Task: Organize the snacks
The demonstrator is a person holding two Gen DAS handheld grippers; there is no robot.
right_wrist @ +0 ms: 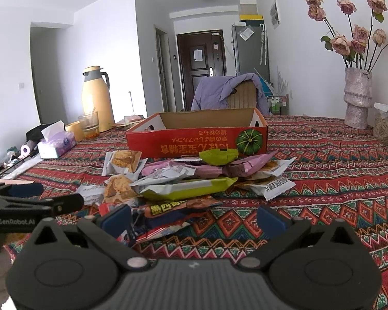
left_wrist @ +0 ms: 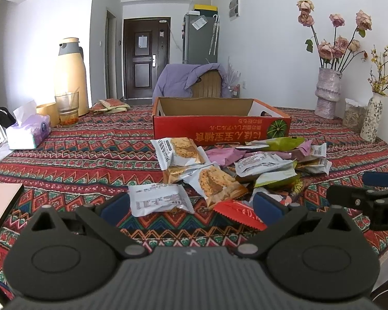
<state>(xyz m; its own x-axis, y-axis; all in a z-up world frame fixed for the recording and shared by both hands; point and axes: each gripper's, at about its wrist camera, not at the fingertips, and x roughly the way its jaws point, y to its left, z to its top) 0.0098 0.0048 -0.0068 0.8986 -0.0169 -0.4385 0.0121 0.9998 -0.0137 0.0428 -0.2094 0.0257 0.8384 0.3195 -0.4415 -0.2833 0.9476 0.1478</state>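
Nothing boxed yet: both the left tool (left_wrist: 191, 204) and right tool (right_wrist: 192, 217) gape wide and empty, so next comes closing on a packet from the snack pile (left_wrist: 235, 170) and carrying it toward 12 o'clock into the red box (left_wrist: 219, 126).

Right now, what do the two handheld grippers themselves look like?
Both match: the left gripper and right gripper have matte black bodies with ribbed grey centres, round side discs, silver pivot pins and blue finger pads. The right wrist view shows white "GenRobot.AI" lettering on the left gripper's side. No cables or sleeves visible.

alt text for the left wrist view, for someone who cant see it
The open left gripper hovers low over a pile of snack packets on a patterned tablecloth, with an empty-looking red cardboard box behind the pile. The right gripper shows at the right edge.
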